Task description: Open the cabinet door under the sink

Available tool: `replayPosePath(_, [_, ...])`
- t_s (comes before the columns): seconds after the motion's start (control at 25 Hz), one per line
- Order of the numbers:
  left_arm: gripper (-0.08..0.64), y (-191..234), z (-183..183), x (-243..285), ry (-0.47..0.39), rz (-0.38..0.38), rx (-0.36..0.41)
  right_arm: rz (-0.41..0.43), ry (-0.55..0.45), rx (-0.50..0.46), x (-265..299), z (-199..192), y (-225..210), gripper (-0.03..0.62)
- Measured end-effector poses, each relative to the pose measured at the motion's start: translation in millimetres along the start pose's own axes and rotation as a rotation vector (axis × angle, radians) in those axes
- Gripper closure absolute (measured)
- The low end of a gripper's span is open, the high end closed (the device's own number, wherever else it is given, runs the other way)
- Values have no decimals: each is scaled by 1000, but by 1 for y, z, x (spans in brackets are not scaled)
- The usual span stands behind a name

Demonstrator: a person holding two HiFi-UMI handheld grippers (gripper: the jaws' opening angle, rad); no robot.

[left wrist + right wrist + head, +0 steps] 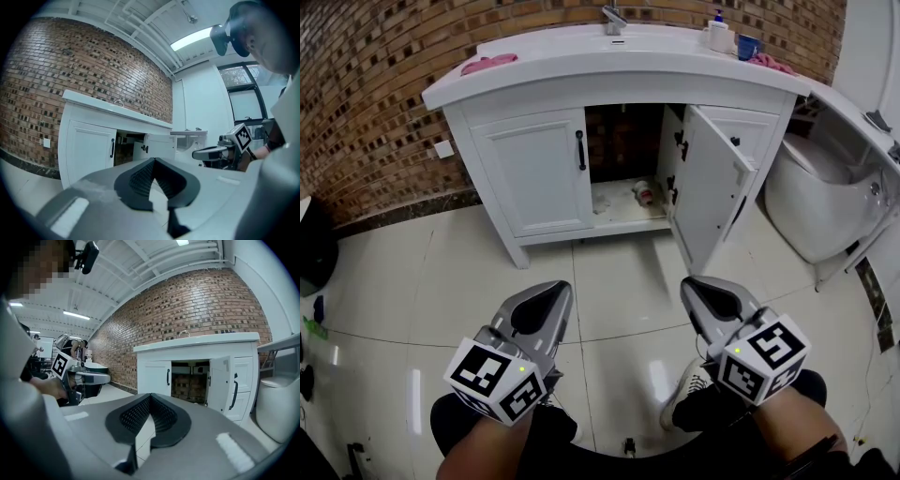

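**Inspector:** Starting nearest: the left gripper (546,292) and the right gripper (705,289) are held low over the floor tiles (619,272). Each has its jaws pressed together on nothing.

**Clerk:** And the cabinet?

**Inspector:** The cabinet (473,159) lies straight ahead of both, well apart from them, under the sink (581,61). Neither gripper touches it.

**Clerk:** Door condition?

**Inspector:** The right door (708,183) stands swung out, ahead of the right gripper, the nearer of the two to it. The left door (539,173) sits flush shut. Its black handle (580,150) runs upright along the inner edge, ahead of the left gripper.

**Clerk:** Finding?

**Inspector:** In my judgement one door is already open. If the other is wanted, the left gripper must go forward and spread across that upright bar.
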State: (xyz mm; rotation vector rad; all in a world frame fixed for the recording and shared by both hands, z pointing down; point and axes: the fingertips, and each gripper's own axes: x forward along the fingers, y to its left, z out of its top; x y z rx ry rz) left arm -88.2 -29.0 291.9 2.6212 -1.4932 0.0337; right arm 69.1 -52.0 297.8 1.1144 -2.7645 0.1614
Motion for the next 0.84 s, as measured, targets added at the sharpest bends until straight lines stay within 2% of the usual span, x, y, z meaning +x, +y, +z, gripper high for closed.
replayPosePath(0.84, [554,-16,8,3,-23,-19,5,-17,27,4,-7,-13,0,586])
